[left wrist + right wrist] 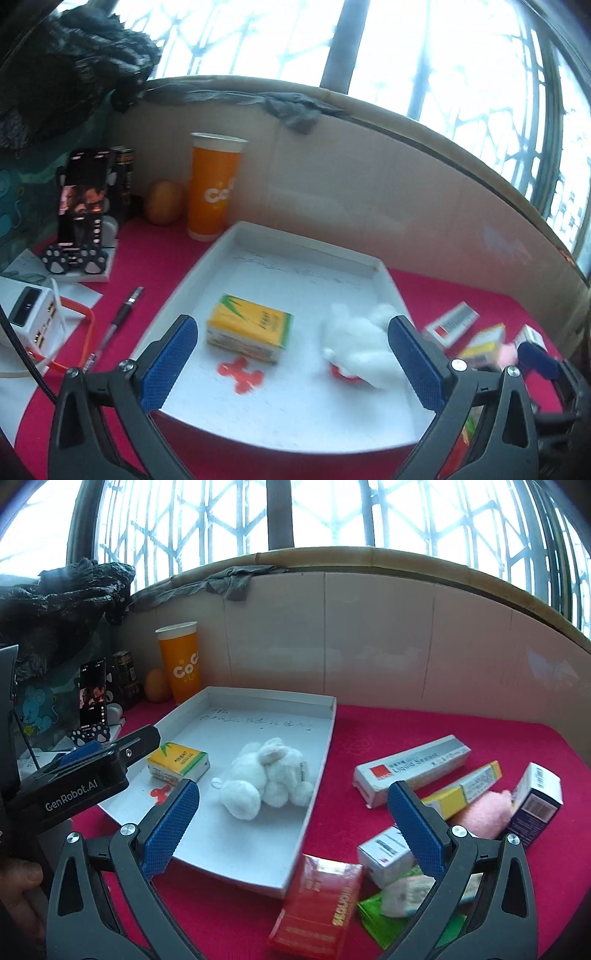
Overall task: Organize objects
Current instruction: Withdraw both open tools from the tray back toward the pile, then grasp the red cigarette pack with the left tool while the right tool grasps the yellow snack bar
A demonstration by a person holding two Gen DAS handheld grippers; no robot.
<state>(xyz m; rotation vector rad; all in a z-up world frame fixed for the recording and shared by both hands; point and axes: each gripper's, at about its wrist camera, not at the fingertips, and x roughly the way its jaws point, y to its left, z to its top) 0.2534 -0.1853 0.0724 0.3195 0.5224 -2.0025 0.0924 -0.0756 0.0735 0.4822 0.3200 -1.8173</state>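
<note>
I see the white tray (317,760) on the red cloth; the white plush rabbit (269,775) and a yellow box (177,762) lie inside. Loose boxes lie right of it, e.g. the sealant box (413,766): light, stiff, I would grip its long sides. Pink plush (480,810) is soft. Tray rim is low, w/ free floor at front. Left gripper (295,354) & right gripper (295,816) both wide, empty.

Blown-out window (424,48) backlight, fisheye-bent edges, slight motion blur.
</note>
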